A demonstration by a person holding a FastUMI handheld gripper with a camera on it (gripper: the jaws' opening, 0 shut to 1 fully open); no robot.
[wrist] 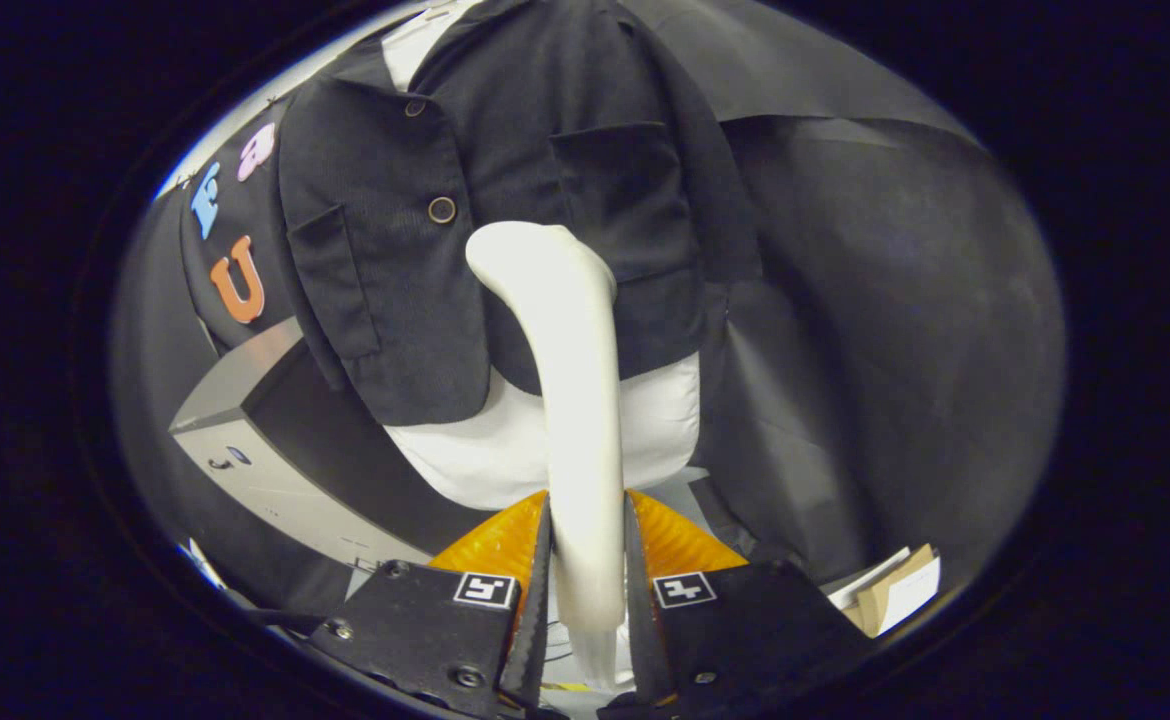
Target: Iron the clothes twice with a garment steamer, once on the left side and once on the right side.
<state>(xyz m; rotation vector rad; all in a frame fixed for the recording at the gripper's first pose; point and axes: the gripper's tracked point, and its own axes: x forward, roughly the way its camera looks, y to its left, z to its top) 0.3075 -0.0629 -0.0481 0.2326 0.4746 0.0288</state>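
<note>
My gripper is shut on the handle of a cream-white garment steamer, with both fingers pressing its sides. The steamer rises from between the fingers and curves at its head toward a dark buttoned jacket. The jacket hangs over a white shirt on a form straight ahead. The steamer head sits near the jacket's middle, just right of the lower button and left of a chest pocket. Whether the head touches the cloth, I cannot tell.
A grey box-like cabinet stands to the lower left of the garment. Black cloth hangs behind and to the right. A cardboard box with papers lies low on the right, beside the right finger.
</note>
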